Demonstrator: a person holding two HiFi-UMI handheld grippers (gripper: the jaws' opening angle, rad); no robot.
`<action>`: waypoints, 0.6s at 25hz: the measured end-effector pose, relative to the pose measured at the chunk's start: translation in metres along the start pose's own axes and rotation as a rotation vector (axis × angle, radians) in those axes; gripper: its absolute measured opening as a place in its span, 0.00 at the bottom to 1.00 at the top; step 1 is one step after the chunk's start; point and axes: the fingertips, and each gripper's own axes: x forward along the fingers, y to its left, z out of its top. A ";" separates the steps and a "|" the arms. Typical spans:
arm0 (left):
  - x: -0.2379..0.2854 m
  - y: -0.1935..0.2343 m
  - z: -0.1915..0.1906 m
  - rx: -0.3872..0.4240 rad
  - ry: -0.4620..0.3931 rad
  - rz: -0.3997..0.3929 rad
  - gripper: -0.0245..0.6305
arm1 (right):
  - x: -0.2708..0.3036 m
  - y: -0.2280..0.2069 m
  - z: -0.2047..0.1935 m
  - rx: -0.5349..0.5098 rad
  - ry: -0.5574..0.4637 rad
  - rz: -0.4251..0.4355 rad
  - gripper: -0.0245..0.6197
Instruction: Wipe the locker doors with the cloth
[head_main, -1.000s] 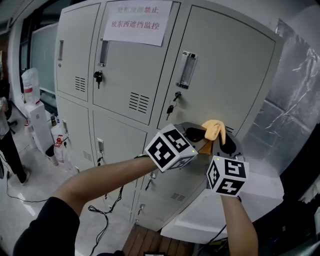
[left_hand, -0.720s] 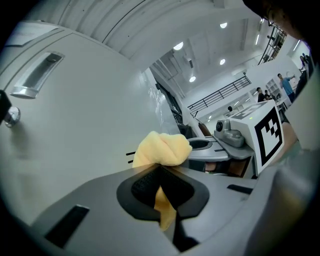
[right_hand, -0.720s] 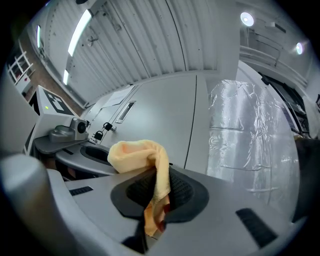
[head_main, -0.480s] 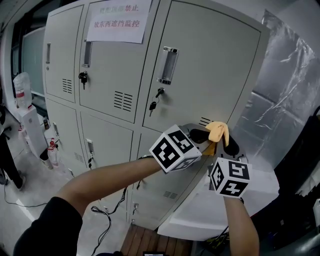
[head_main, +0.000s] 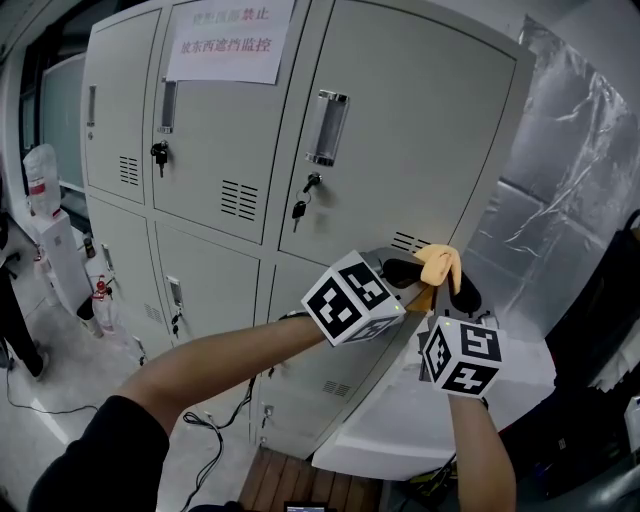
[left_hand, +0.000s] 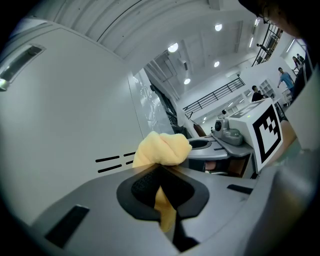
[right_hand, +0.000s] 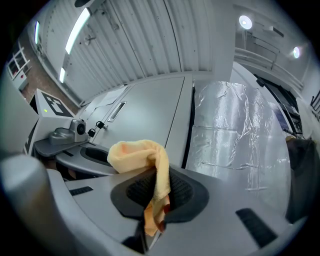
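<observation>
The yellow cloth (head_main: 438, 264) is bunched into a little wad and pinched from both sides. The left gripper (left_hand: 162, 187) is clamped on one bit, with a tail hanging down through its jaws. The right gripper (right_hand: 155, 192) is closed on another bit, same deal. So the wad sits right at the tips of both tools, poking out ahead of them.

Straight ahead of the jaws is the upper right locker door (head_main: 400, 140), and the wad is just beside its vent slots (left_hand: 112, 162) near the bottom corner. Can't tell if it's actually pressing on the metal. Off to the right of the grippers there's silver sheeting (head_main: 570, 200), and the other doors (head_main: 130, 100) are well off to the left.

Progress-wise, I'd guess barely started. The cloth isn't spread flat, and no door shows any streaks or wet patches. Pretty much every door looks left to do.
</observation>
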 end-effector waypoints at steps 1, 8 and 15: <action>0.000 0.000 0.000 0.002 -0.006 0.002 0.07 | 0.000 0.000 0.000 0.003 -0.001 0.000 0.14; -0.002 -0.001 0.001 0.012 -0.009 0.016 0.07 | 0.000 0.000 0.000 0.027 0.016 0.021 0.14; -0.009 -0.008 0.003 -0.004 -0.022 0.008 0.07 | -0.008 0.004 0.000 0.112 0.022 0.091 0.14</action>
